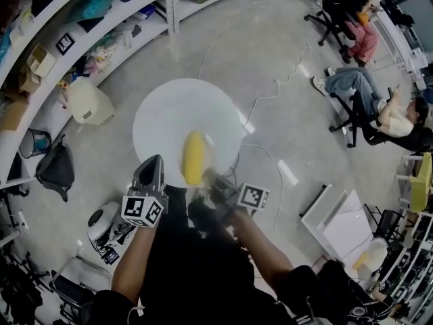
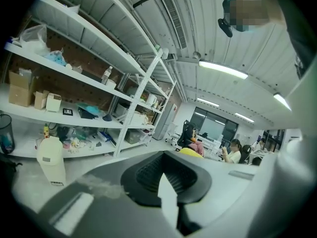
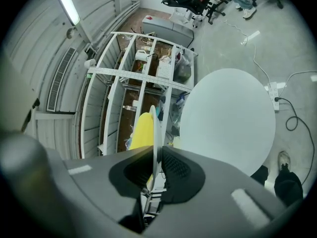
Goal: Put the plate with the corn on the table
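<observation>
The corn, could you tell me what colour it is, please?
The corn is yellow, best seen in the head view.

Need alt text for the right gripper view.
The right gripper is shut on the rim of a white plate seen edge-on, with a yellow corn cob on its left face. A round white table lies beyond at right, with metal shelving at left.

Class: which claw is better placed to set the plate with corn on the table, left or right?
Right. The right claw pinches the plate by its rim, corn on it, over the table. Whether the left claw holds anything is unclear.
</observation>
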{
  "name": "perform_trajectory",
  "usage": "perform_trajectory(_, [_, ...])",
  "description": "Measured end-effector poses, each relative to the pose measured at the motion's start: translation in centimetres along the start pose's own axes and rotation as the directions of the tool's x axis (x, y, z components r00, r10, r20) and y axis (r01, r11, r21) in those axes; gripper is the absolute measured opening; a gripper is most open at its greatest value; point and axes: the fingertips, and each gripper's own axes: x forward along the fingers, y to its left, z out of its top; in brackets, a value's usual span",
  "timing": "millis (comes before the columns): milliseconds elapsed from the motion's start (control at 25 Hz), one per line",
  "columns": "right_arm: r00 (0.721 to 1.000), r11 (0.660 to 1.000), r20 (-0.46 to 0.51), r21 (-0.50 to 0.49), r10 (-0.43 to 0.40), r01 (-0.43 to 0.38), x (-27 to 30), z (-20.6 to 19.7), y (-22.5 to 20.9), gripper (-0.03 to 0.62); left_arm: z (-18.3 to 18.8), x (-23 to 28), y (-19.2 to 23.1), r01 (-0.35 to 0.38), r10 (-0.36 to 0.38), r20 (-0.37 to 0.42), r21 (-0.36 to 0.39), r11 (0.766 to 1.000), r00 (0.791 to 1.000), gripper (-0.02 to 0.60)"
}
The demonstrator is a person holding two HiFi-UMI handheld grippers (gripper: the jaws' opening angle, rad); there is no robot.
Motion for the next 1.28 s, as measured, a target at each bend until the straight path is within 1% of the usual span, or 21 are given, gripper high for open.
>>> perform_trajectory(160, [1.0,1.0,-0.008,-0.017,0.003,-0.003,1.0,0.4,-1.1,0.044,-0.5,1.2,1.2,0.004,-0.004,0.004,0.005,1.0,1.0,0.003])
perform_trajectory(360, [0.999,0.999,-0.016,-0.016,-0.029,0.029,1.5,0.6,-2.9,0.044,-1.4,2.5,2.1,0.001,0.0,0.005,-0.006,1.0,1.0,0.003])
perform_trajectory(480, [0.999,0.999,-0.016,-0.023,-0.04,0.039,1.6,0.9,-3.8,0.046,-1.9,3.3,2.3,0.014,-0.014,-0.006,-0.003,1.0,1.0,0.003])
perform_trajectory(640, [0.999,0.999,-0.019,-0.02,-0.032,0.032,2.3,1.0,-4.7,0.044,-2.7,3.9,2.7,0.01,-0.01,-0.011,-0.03,1.0,1.0,0.003])
perform_trajectory(760, [0.999,0.999,-0.025,-0.025,-0.041,0.041,3.0,0.5,-5.6,0.045,-3.5,4.0,3.4,0.006,-0.007,-0.018,-0.045,0.999,1.0,0.003])
perform_trajectory(1000, [0.997,0.998,-0.063,-0.035,-0.051,0.049,4.5,0.3,-7.7,0.044,-4.8,4.8,5.0,-0.028,0.027,-0.02,-0.073,0.997,0.999,0.003])
perform_trajectory(1280, [0.997,0.999,-0.066,-0.031,-0.043,0.041,6.3,-0.2,-10.0,0.044,-5.8,5.4,6.1,-0.033,0.031,-0.033,-0.09,0.995,0.999,0.003])
